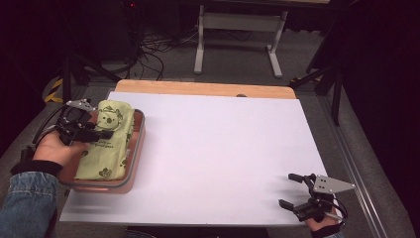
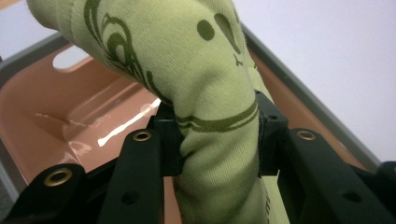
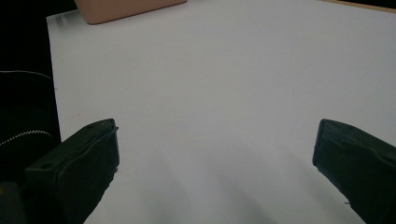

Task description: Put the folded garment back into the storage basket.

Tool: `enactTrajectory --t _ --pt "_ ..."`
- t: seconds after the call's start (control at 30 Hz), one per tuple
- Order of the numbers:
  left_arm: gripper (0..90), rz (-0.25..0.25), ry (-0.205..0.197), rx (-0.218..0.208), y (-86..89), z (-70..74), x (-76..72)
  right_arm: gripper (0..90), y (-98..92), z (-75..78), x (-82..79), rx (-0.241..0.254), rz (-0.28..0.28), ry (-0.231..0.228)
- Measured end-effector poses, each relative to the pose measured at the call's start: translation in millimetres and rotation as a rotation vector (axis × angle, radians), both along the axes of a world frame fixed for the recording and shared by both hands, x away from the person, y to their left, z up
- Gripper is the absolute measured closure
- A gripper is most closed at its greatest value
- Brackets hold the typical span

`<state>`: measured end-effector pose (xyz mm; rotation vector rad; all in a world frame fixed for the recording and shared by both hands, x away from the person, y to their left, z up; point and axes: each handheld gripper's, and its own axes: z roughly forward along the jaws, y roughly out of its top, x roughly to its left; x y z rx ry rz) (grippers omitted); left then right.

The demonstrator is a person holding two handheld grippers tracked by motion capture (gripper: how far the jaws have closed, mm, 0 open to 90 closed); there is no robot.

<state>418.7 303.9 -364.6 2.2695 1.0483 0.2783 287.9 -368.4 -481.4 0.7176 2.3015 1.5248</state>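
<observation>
A light green cloth with dark green cartoon prints [image 1: 109,139] lies in a salmon-pink tray with a grey rim [image 1: 132,163] at the table's left. My left gripper [image 1: 101,133] reaches over the tray from the left and is shut on a bunched fold of that green cloth [image 2: 217,93]; both pads pinch the fabric above the glossy tray floor [image 2: 60,116]. My right gripper [image 1: 288,189] rests near the front right corner of the white table, jaws wide apart, with nothing between the right gripper's fingers [image 3: 81,163].
The white tabletop [image 1: 218,148] spreads wide between the tray and the right gripper. A wooden strip [image 1: 203,88] runs along its far edge. Beyond it stand a white table frame [image 1: 237,34] and floor cables. A corner of the tray [image 3: 126,9] shows far ahead of the right gripper.
</observation>
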Motion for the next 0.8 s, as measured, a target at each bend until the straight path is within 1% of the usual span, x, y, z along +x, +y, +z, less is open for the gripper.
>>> enactTrajectory --t 0.23,0.33,0.4,0.5,0.53,0.57,0.6,0.8 --pt "62.7 0.012 0.054 0.005 4.7 -14.1 6.9 0.9 0.0 -0.1 0.1 0.000 -0.001 0.001" --pt "62.6 0.015 0.064 0.005 5.2 -17.2 8.1 0.9 0.1 -0.1 0.2 -0.001 -0.001 0.002" --pt "62.5 0.021 0.077 0.015 4.9 -20.8 9.7 0.9 0.3 -0.2 0.2 -0.002 -0.001 0.003" --pt "62.3 0.018 0.095 0.024 3.3 -25.3 11.5 0.9 0.2 -0.2 0.2 -0.002 -0.001 0.003" --pt "62.2 0.016 0.097 0.032 2.9 -26.9 12.2 0.8 0.3 -0.2 0.2 -0.002 -0.001 0.003" --pt "62.1 0.016 0.097 0.032 2.9 -26.9 12.2 0.8 0.3 -0.2 0.2 -0.002 -0.001 0.003" --pt "62.0 0.017 0.110 0.043 2.0 -30.7 14.0 0.8 0.3 -0.2 0.2 -0.002 -0.001 0.004" --pt "61.5 0.036 0.131 0.067 2.0 -37.9 17.8 0.8 0.2 -0.3 0.2 -0.002 0.000 0.004"
